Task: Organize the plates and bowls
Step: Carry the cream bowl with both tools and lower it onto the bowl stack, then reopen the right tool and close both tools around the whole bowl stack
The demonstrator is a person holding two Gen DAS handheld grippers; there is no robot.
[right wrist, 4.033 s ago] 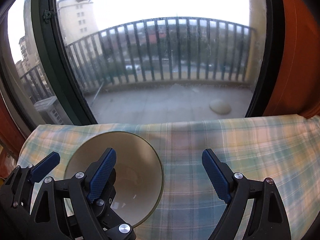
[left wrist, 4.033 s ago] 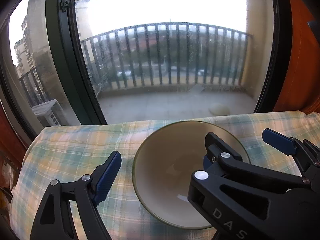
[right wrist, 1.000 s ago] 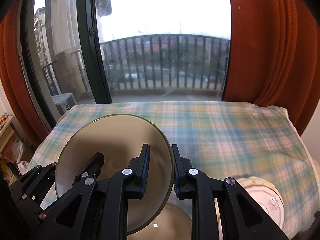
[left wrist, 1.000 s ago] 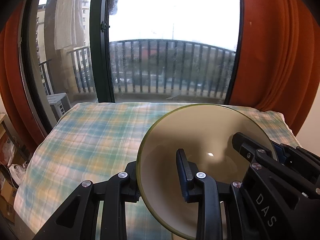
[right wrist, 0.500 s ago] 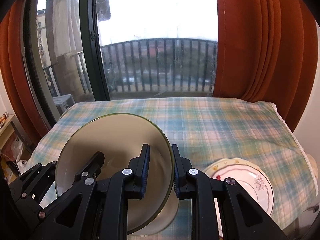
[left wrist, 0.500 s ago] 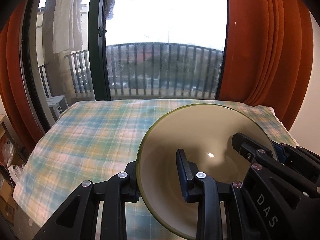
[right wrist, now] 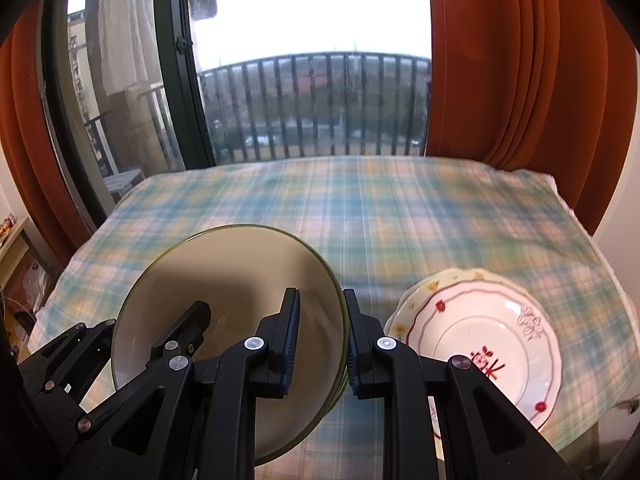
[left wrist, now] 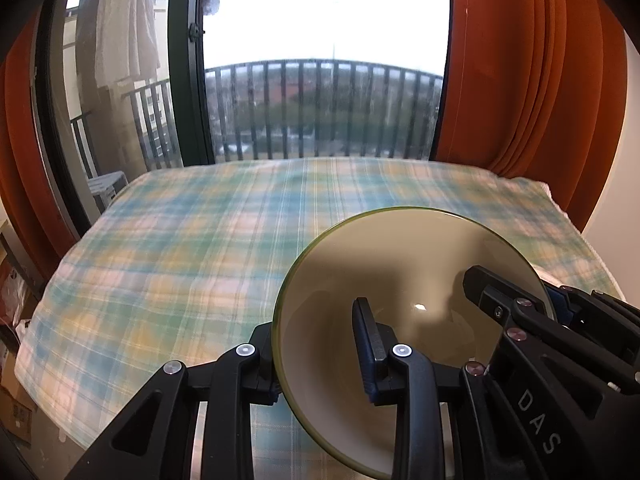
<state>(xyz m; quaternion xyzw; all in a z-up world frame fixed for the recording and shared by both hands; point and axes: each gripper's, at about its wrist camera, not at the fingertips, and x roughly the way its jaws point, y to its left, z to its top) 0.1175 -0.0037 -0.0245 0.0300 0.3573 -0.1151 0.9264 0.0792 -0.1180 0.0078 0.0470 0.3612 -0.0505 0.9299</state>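
Note:
A beige bowl with a green rim (left wrist: 400,264) (right wrist: 228,276) is held up above the plaid-covered table by both grippers. My left gripper (left wrist: 320,356) is shut on the bowl's left rim, one finger inside and one outside. My right gripper (right wrist: 320,340) is shut on the bowl's right rim in the same way. The right gripper also shows in the left wrist view (left wrist: 536,320). A white plate with a red pattern (right wrist: 492,344) lies on a larger cream plate (right wrist: 452,276) at the table's near right.
The plaid cloth (left wrist: 224,232) covers the whole table. A glass balcony door with a dark frame (left wrist: 188,80) stands behind the table, with orange curtains (left wrist: 540,80) on both sides. Boxes and clutter (left wrist: 12,412) sit on the floor at left.
Both grippers have drawn back toward the near edge with the bowl held between them. The stacked plates have come fully into the right wrist view.

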